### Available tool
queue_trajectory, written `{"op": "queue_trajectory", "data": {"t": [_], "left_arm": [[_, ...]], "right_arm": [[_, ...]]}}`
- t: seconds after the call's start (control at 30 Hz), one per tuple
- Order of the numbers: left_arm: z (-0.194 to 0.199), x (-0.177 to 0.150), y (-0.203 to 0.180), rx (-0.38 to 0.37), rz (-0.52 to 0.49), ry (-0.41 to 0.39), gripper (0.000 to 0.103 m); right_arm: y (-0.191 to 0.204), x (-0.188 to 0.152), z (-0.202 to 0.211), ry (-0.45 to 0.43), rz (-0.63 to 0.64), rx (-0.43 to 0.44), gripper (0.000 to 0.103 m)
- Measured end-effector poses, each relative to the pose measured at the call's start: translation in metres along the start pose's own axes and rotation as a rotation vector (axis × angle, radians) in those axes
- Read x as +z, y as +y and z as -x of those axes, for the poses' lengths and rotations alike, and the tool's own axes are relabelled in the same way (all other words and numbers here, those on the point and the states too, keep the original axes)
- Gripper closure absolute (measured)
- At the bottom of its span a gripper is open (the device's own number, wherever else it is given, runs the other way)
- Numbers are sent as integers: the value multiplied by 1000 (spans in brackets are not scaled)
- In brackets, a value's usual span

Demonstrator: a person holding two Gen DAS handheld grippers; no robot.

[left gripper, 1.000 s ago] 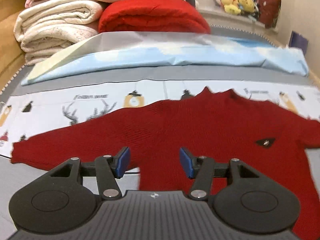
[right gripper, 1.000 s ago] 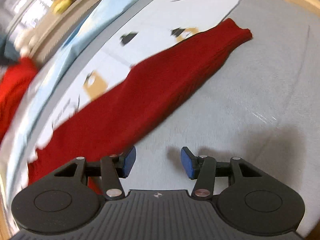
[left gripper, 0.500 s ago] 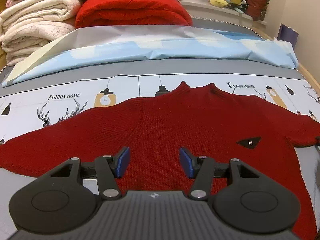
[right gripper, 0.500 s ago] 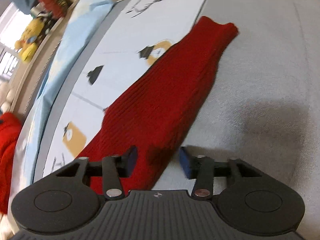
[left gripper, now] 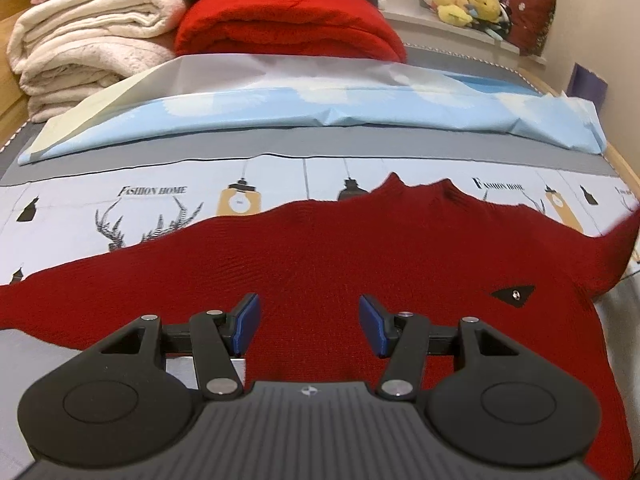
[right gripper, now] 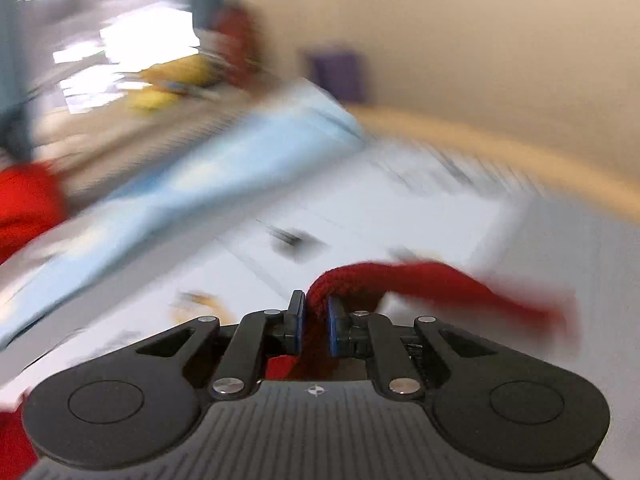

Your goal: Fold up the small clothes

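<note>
A dark red knit sweater [left gripper: 360, 256] lies spread flat, front up, on the printed bed sheet [left gripper: 160, 200], with a small black triangle badge on its chest. My left gripper [left gripper: 308, 308] hovers open over the sweater's lower body, nothing between its blue pads. In the blurred right wrist view, my right gripper [right gripper: 315, 308] is closing its jaws on the sweater's sleeve [right gripper: 432, 280]. Both pads press the knit, and the sleeve end trails off to the right, lifted off the bed. The left wrist view shows that raised sleeve [left gripper: 624, 236] at its right edge.
Folded cream blankets [left gripper: 92, 44] and a folded red blanket [left gripper: 288, 20] are stacked at the head of the bed. A light blue sheet [left gripper: 320, 112] lies across behind the sweater. Plush toys [left gripper: 468, 0] sit on the sill, and a wooden bed rail [left gripper: 624, 164] runs along the right.
My right gripper went from open beside the sleeve to closed on it, then swung up and away with the sleeve. The left gripper stayed open over the sweater and barely shifted.
</note>
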State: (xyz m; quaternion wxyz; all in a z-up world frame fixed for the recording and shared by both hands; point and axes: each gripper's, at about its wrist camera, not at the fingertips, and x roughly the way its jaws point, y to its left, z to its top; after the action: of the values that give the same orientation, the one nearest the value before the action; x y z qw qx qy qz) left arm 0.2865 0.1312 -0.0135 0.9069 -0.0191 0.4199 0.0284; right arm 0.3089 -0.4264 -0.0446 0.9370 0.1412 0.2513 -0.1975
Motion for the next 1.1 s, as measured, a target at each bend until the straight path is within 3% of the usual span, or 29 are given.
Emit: {"op": "queue_trajectory", "data": {"t": [0.13, 0.2, 0.23, 0.3, 0.37, 0.43, 0.47, 0.6, 0.73, 0.8, 0.87, 0.97, 1.1], "left_arm": [[5, 2, 16, 7, 35, -4, 43], [7, 2, 24, 9, 55, -3, 43], [7, 3, 29, 10, 68, -1, 43], [9, 4, 37, 9, 95, 0, 43], [10, 5, 46, 9, 122, 6, 43], [10, 5, 52, 3, 146, 10, 43], [10, 6, 54, -2, 156, 14, 43], [9, 7, 57, -11, 177, 20, 43], [2, 6, 52, -19, 195, 37, 44], [-3, 3, 46, -27, 195, 50, 53], [-9, 1, 35, -42, 183, 62, 78], [-19, 2, 13, -72, 152, 67, 84], [-37, 2, -25, -118, 130, 77, 84]], "right_arm": [[107, -20, 68, -206, 345, 333, 92], [152, -47, 107, -253, 513, 589, 91], [171, -63, 120, -197, 583, 743, 91], [198, -96, 131, 0, 674, 938, 90], [212, -123, 129, 202, 686, 984, 90], [217, -133, 124, 377, 656, 996, 85], [217, -132, 124, 421, 653, 987, 82], [214, -96, 133, 457, 635, 844, 75], [184, -49, 135, 436, 387, 734, 53], [163, -45, 128, 420, 260, 707, 51], [145, -56, 113, 435, 209, 642, 51], [127, -70, 76, 584, 99, 455, 51], [97, -85, 37, 717, -154, 397, 52]]}}
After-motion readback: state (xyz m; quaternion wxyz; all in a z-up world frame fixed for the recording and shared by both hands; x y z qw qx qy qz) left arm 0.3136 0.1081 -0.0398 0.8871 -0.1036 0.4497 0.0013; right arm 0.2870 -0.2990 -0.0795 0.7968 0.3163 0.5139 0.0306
